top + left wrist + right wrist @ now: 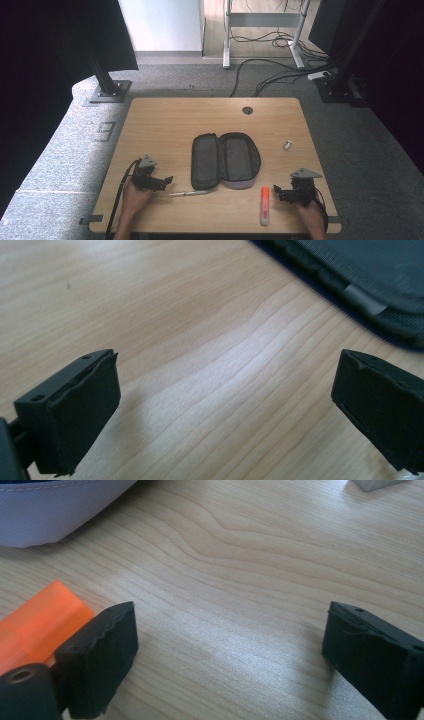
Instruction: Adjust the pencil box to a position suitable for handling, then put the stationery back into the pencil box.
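Two grippers rest low over a wooden table (165,120), one on each side of an open dark pencil case (225,160) that lies flat near the table's middle, both halves spread. The left gripper (166,181) sits to the left of the case and just off its near left corner; in the left gripper view its jaws stand wide apart with bare wood between them, and the case's dark edge (360,280) runs across the upper right. A slim grey pen (190,193) lies on the table just in front of the case's near edge, between the left gripper and the case. The right gripper (276,193) is to the right of the case and nearer the person; in the right gripper view its jaws are likewise spread wide, holding nothing. An orange highlighter (264,205) lies just beside that gripper, in front of the case's near right corner, and its orange end (45,620) shows just behind one jaw. A small pale object (287,145) lies to the right of the case, well apart from both grippers.
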A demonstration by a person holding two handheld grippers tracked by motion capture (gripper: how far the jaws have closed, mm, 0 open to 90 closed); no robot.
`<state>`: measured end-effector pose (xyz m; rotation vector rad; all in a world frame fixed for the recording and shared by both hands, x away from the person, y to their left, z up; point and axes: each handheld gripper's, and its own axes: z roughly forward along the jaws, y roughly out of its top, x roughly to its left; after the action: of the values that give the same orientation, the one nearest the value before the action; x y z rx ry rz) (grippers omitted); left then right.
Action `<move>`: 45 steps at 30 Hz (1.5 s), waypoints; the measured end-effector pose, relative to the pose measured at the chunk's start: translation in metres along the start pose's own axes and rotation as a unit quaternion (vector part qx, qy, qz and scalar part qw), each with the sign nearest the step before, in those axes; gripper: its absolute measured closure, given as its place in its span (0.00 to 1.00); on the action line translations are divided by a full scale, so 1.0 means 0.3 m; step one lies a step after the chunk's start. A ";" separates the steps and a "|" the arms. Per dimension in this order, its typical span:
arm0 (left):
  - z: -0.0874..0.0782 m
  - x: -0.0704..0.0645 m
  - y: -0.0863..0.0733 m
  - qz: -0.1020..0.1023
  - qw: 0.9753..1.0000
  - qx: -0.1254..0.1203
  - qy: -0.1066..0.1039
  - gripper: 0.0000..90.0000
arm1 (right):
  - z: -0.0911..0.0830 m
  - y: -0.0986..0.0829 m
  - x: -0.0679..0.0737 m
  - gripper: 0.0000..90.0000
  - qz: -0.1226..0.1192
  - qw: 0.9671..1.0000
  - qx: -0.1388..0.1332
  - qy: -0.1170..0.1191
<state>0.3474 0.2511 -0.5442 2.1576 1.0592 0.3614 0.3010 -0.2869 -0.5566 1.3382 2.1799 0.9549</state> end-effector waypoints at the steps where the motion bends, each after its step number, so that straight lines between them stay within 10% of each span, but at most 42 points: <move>1: 0.004 0.002 -0.004 0.000 1.000 0.005 0.004 0.00 | 0.000 0.000 0.000 0.07 0.000 1.000 0.000 0.000; 45: 0.014 -0.002 -0.006 -0.006 0.999 0.023 0.035 0.00 | -0.034 0.106 -0.068 0.08 0.014 1.000 -0.011 0.012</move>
<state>0.3481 0.2496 -0.5484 2.1923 1.1301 0.4126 0.3230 -0.2988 -0.5266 1.3557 2.1674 1.0083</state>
